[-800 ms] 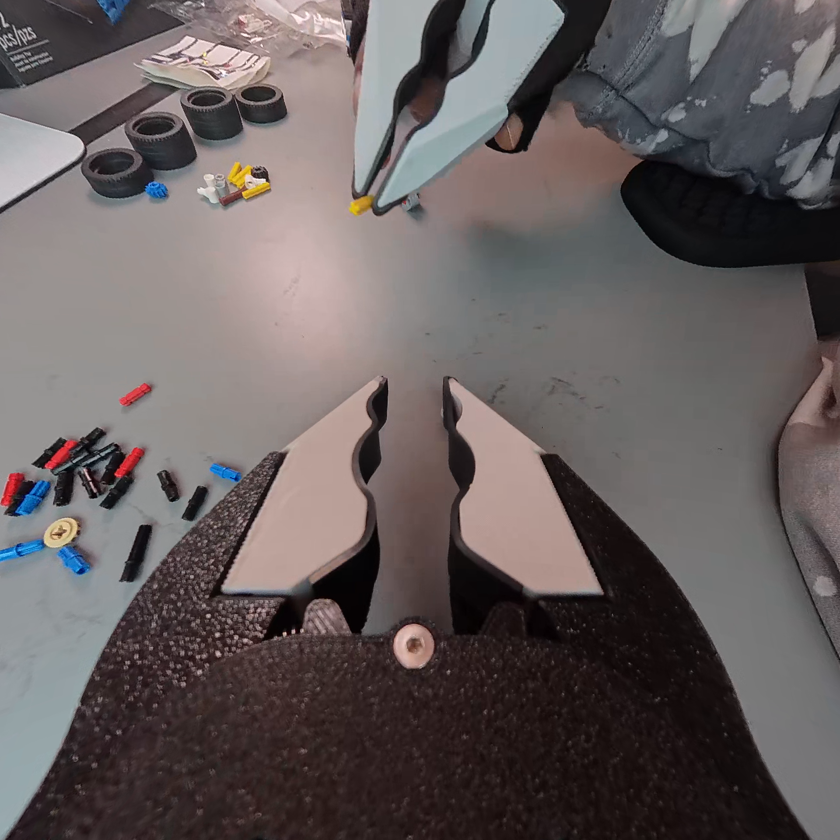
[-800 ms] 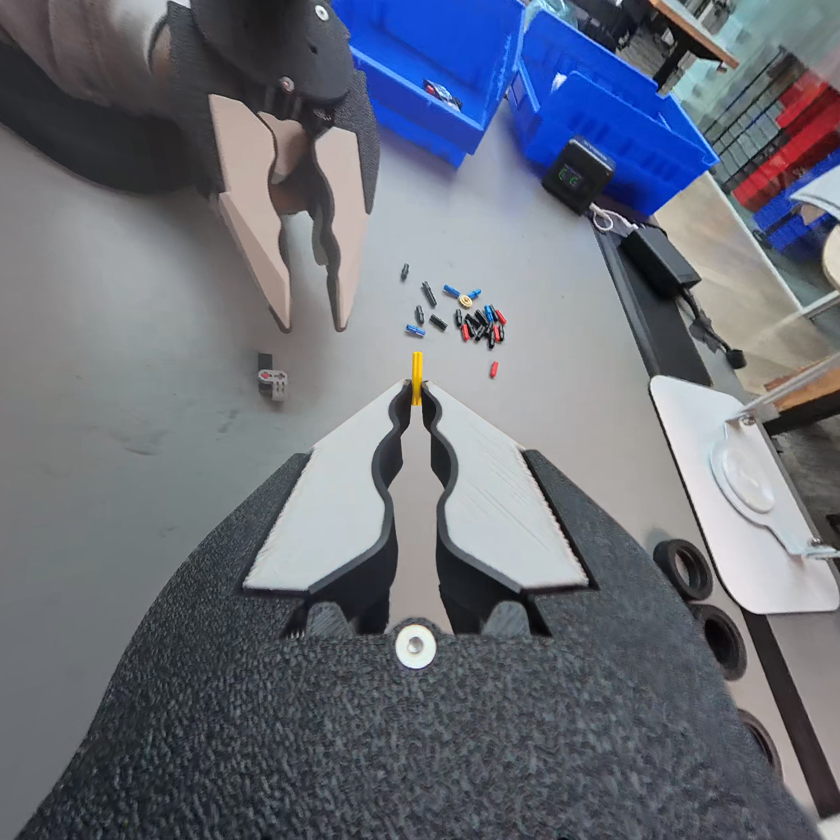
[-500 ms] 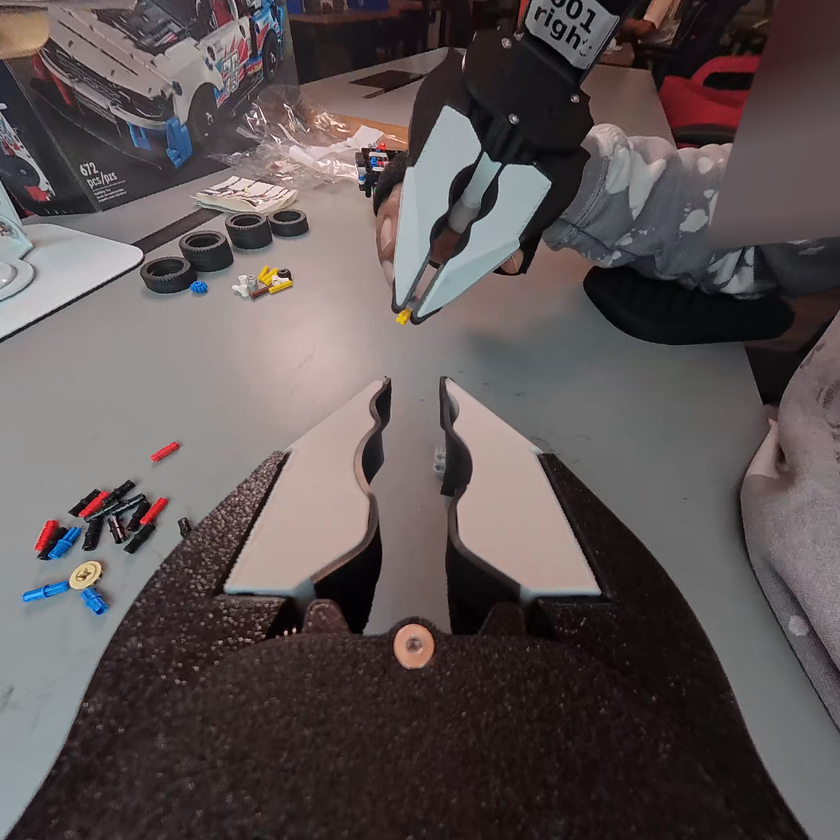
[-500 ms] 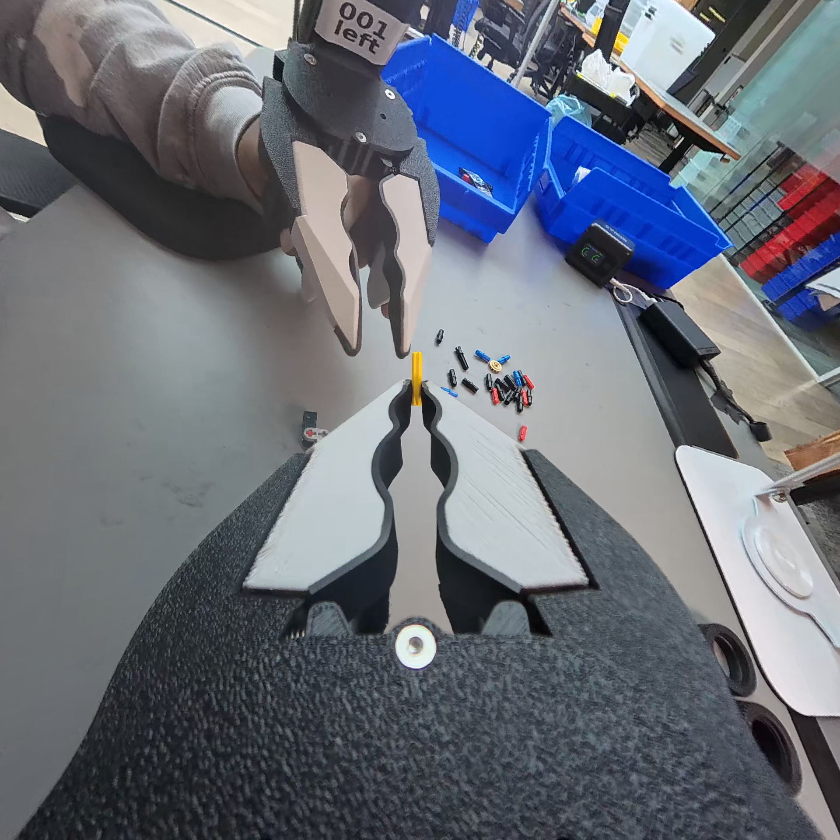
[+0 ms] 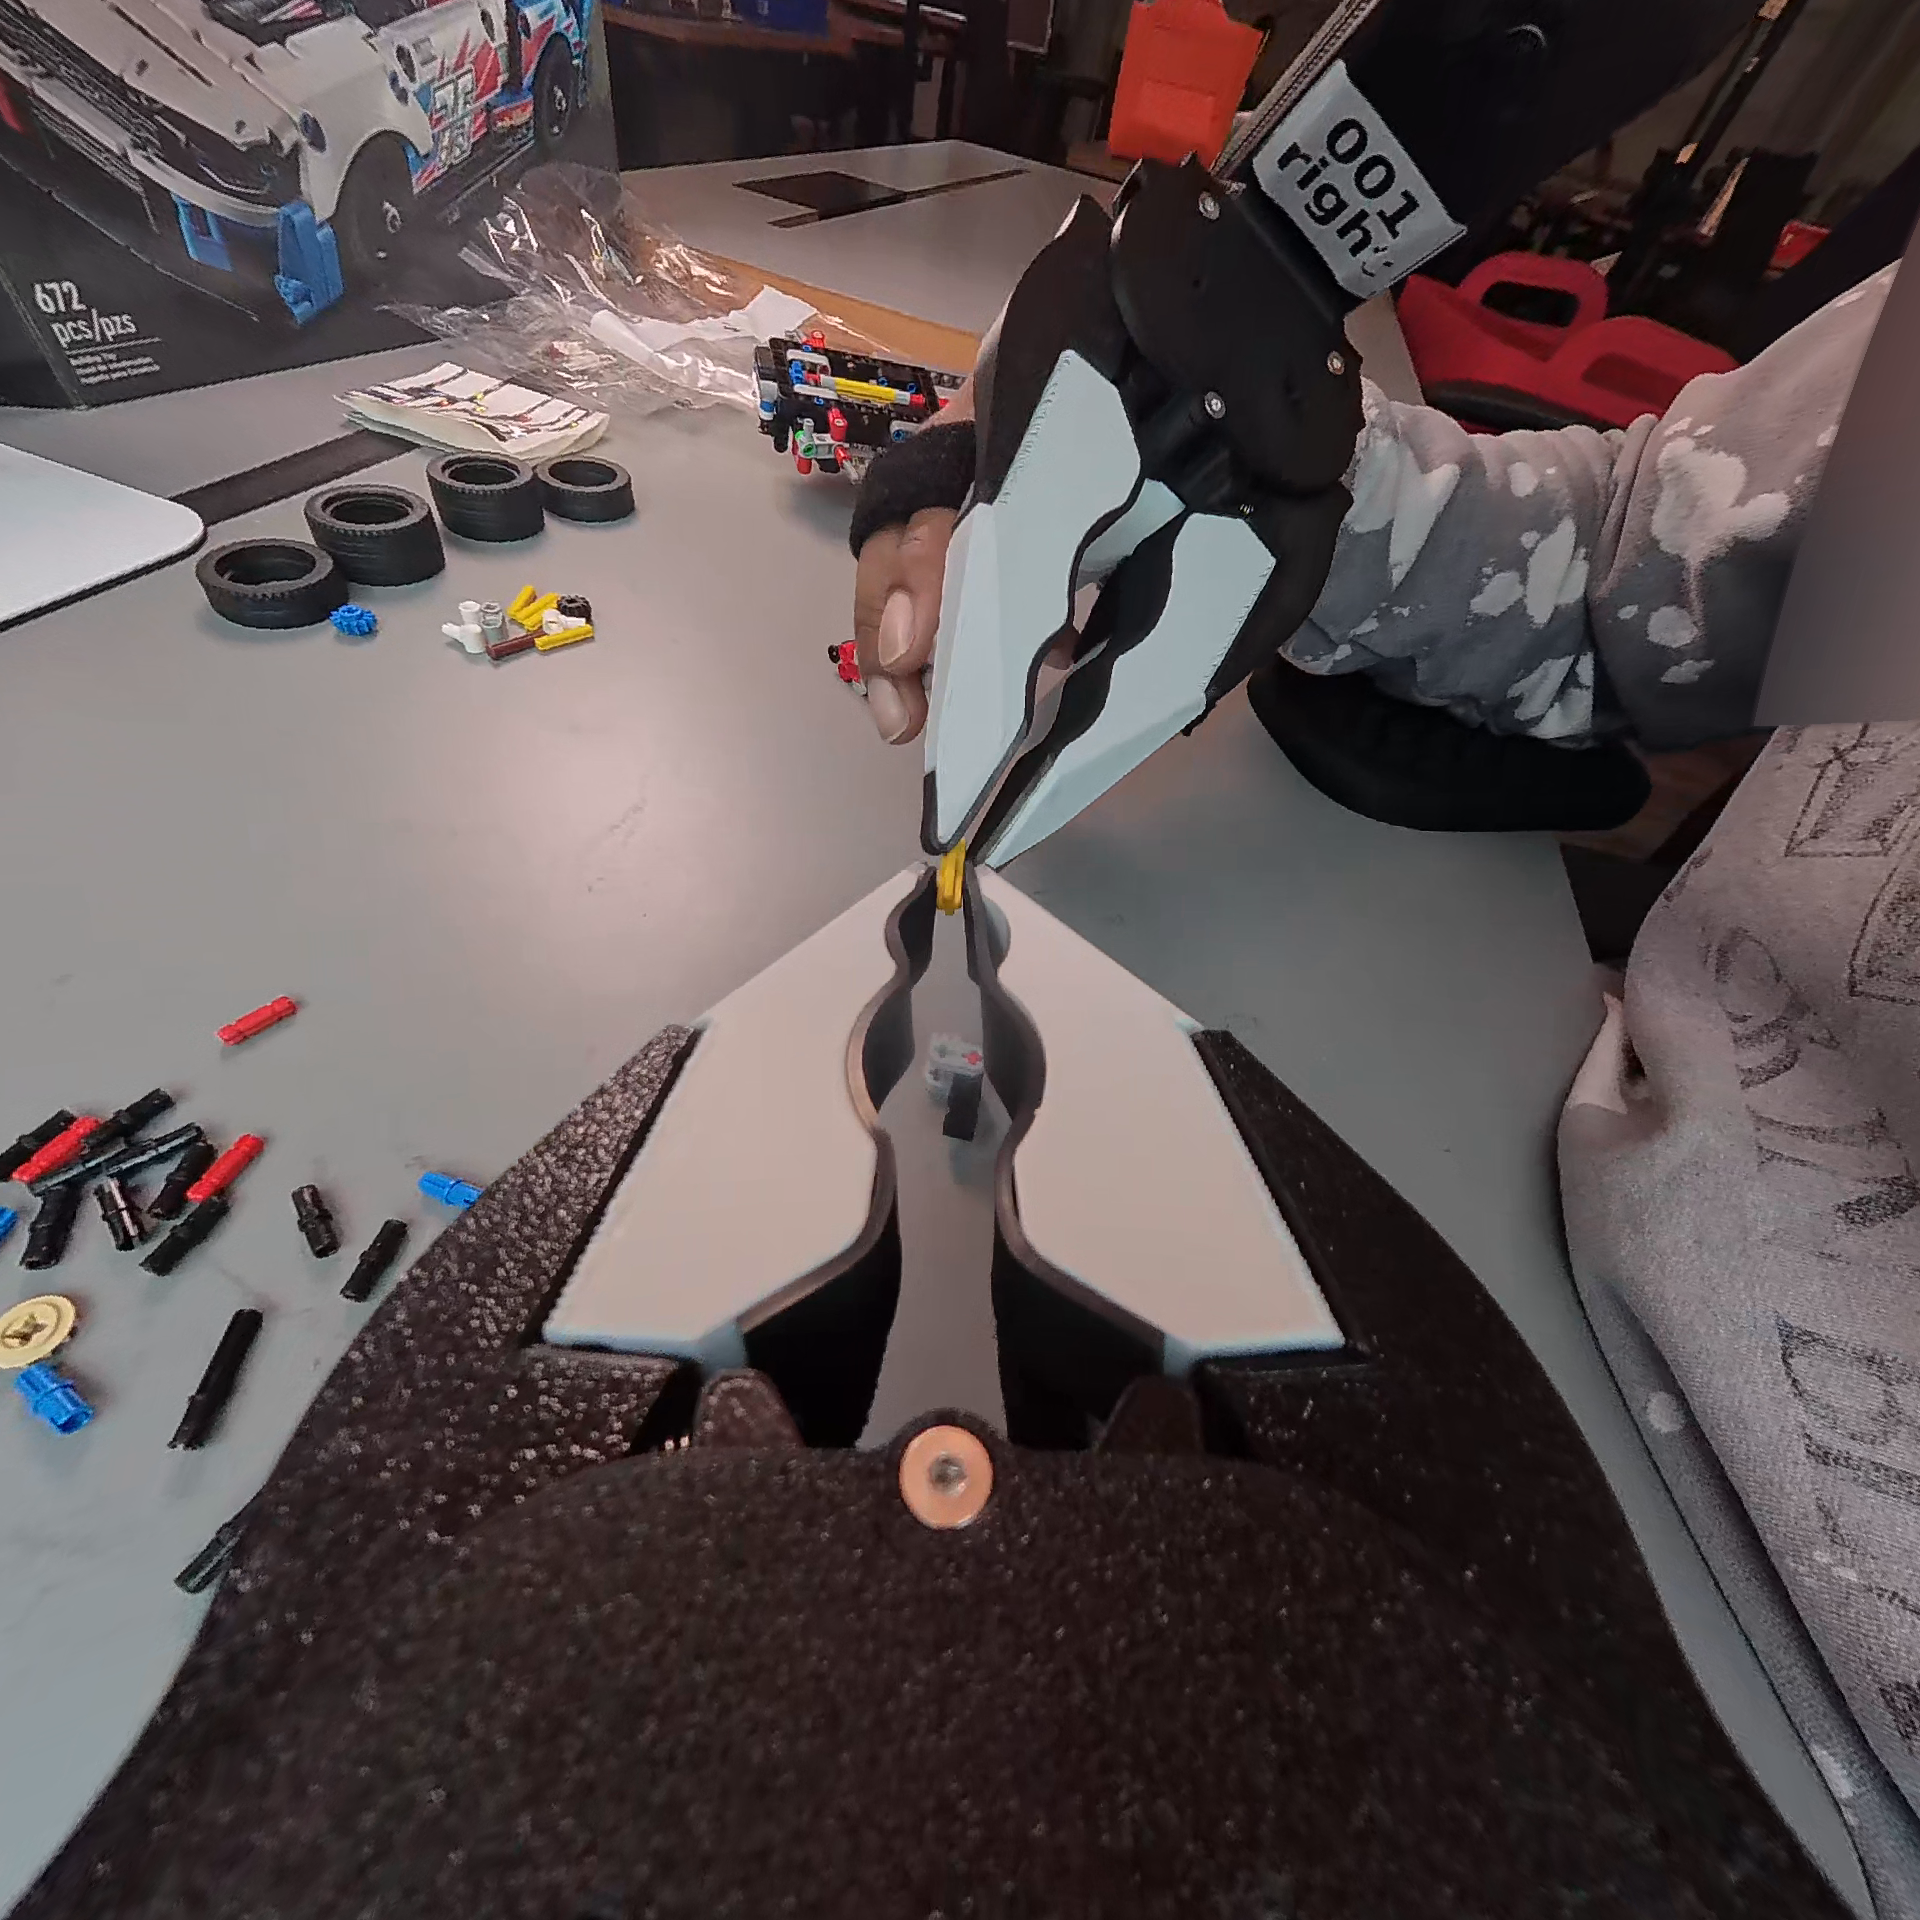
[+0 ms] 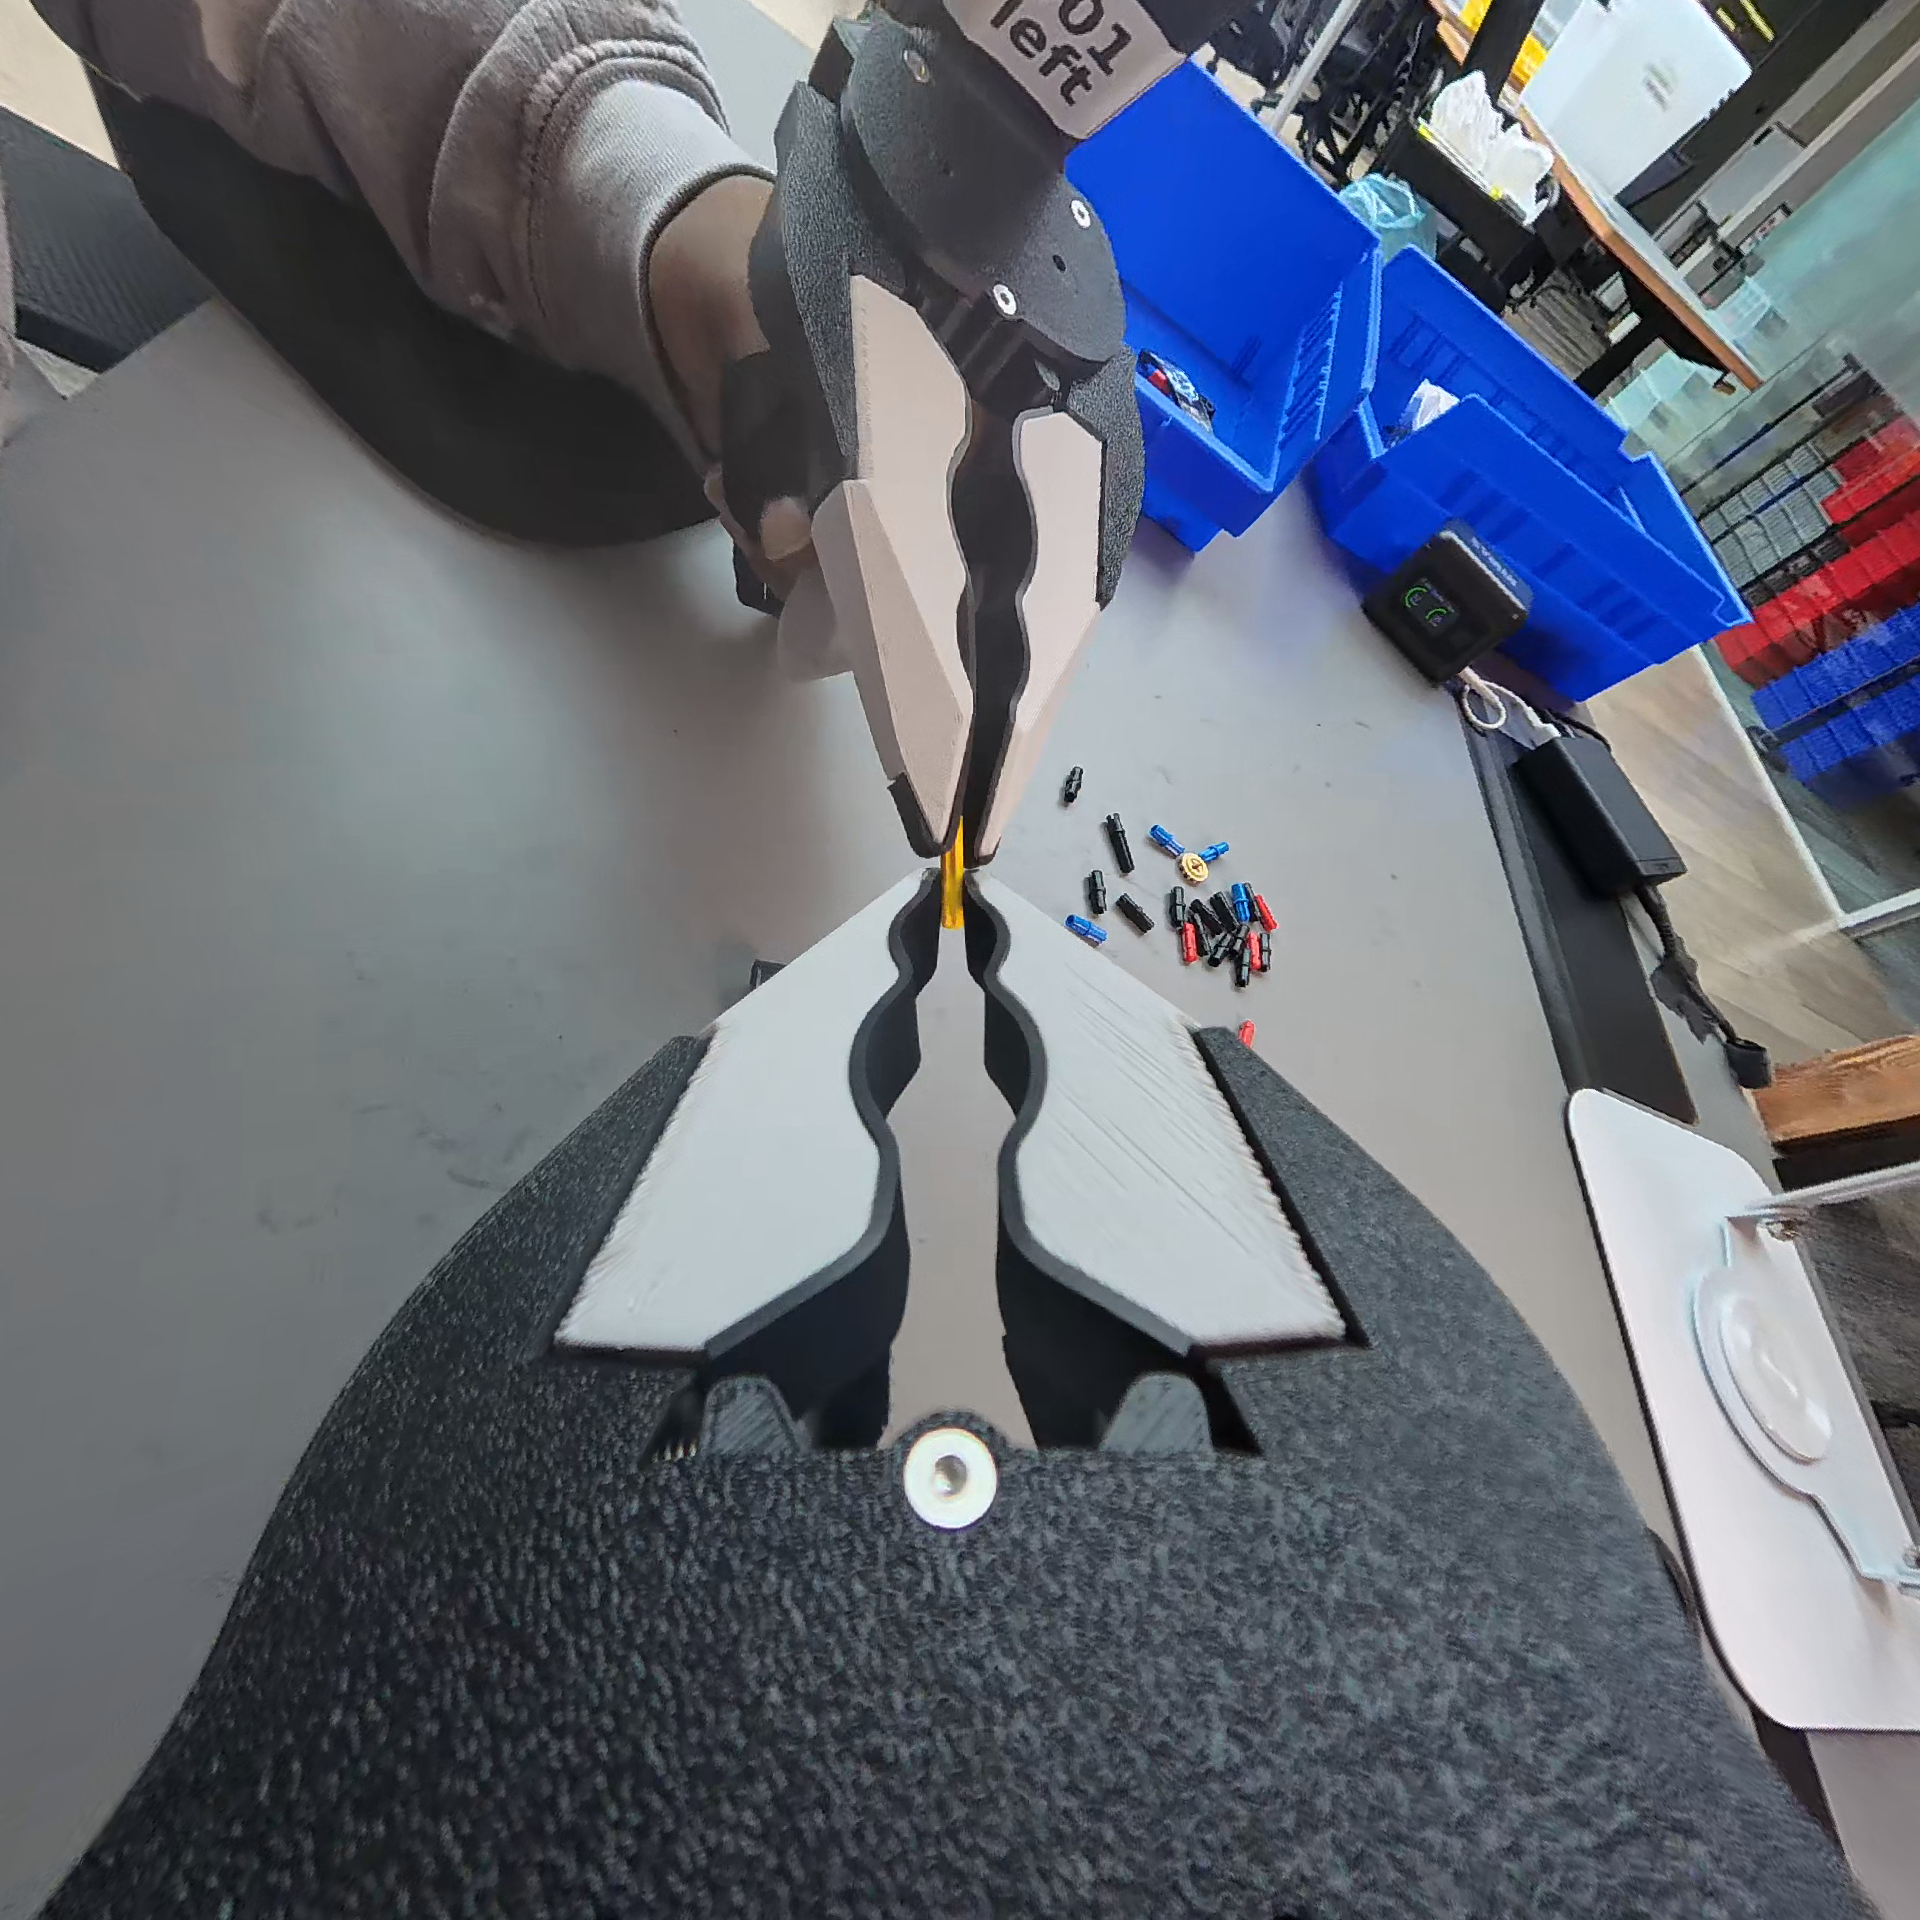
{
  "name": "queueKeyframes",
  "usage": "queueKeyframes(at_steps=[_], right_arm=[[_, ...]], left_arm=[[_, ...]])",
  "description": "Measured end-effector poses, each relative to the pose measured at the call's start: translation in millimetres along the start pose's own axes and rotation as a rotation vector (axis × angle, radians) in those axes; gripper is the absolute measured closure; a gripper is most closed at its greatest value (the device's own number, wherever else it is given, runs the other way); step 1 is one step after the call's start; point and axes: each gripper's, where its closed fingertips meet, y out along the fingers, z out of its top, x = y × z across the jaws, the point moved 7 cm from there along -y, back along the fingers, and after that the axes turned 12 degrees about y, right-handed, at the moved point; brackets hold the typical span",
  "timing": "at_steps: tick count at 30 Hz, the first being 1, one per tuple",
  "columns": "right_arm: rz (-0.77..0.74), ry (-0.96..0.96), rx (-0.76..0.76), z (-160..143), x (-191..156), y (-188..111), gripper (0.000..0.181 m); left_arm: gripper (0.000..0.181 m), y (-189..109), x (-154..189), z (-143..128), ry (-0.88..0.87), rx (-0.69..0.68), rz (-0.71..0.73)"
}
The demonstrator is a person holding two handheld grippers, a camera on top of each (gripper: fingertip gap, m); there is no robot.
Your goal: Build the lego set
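Note:
A small yellow pin (image 5: 948,891) hangs above the grey table, gripped at both ends. My left gripper (image 5: 948,881) is shut on its near end. My right gripper (image 5: 961,847) comes down from above, tip to tip, shut on its far end. In the right wrist view the yellow pin (image 6: 951,902) sits between my right gripper's (image 6: 948,889) tips, and my left gripper (image 6: 951,844) pinches it from above. A small grey and black piece (image 5: 956,1075) lies on the table under my left fingers.
Loose black, red and blue pins (image 5: 125,1174) lie at the left. Black tyres (image 5: 374,520), a small pile of mixed parts (image 5: 525,623), a partly built frame (image 5: 852,400) and the set's box (image 5: 260,156) stand farther back. Blue bins (image 6: 1247,343) and a white base plate (image 6: 1745,1455) are at the right. Only a small space, under 4 cm, lies between the two pairs of fingers.
My left gripper was open and apart from the right one. The two have come together tip to tip, and the left has shut on the pin's free end.

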Motion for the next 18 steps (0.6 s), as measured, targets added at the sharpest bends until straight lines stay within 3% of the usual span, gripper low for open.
queueKeyframes(at_steps=[1,7,12,18], right_arm=[[-0.001,0.001,0.008,1.1,0.2,-0.8,0.178],[0.023,0.044,0.078,9.4,1.1,-7.8,0.178],[0.147,0.267,0.205,17.4,4.7,-15.3,0.166],[0.195,0.286,0.241,20.0,0.2,-14.2,0.175]], left_arm=[[0.176,-0.4,-0.2,0.3,-0.003,0.003,0.000],[0.177,-4.4,2.4,7.0,0.004,0.066,-0.032],[0.177,-12.3,12.6,20.9,0.190,0.155,0.006],[0.177,-13.0,18.0,22.7,0.250,0.170,0.001]])
